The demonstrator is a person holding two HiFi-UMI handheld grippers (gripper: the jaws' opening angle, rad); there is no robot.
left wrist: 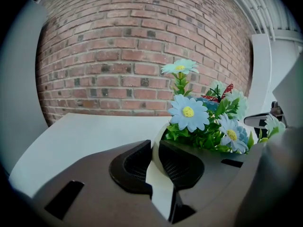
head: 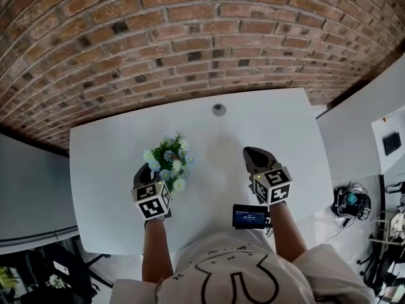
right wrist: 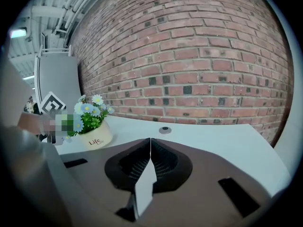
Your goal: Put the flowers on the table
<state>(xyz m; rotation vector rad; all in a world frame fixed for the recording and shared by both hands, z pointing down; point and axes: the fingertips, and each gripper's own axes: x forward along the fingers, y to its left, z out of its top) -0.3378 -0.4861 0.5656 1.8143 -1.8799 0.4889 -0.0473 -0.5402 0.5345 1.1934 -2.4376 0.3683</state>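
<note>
A small cream pot (right wrist: 97, 138) of blue and white artificial flowers (head: 168, 163) stands on the white table (head: 278, 125), left of centre. My left gripper (head: 147, 175) is at the pot's near side. In the left gripper view, the pot's rim (left wrist: 158, 136) sits between the jaws of my left gripper (left wrist: 155, 148), which are shut on it, and the flowers (left wrist: 189, 112) rise just beyond. My right gripper (head: 253, 155) hovers over the table's right half, well apart from the pot. In its own view my right gripper (right wrist: 150, 143) is shut and holds nothing.
A round grey grommet (head: 219, 109) is set into the table near its far edge, below the brick wall. A small dark device with a screen (head: 249, 217) lies at the table's near edge by my right arm. Grey panels flank the table on both sides.
</note>
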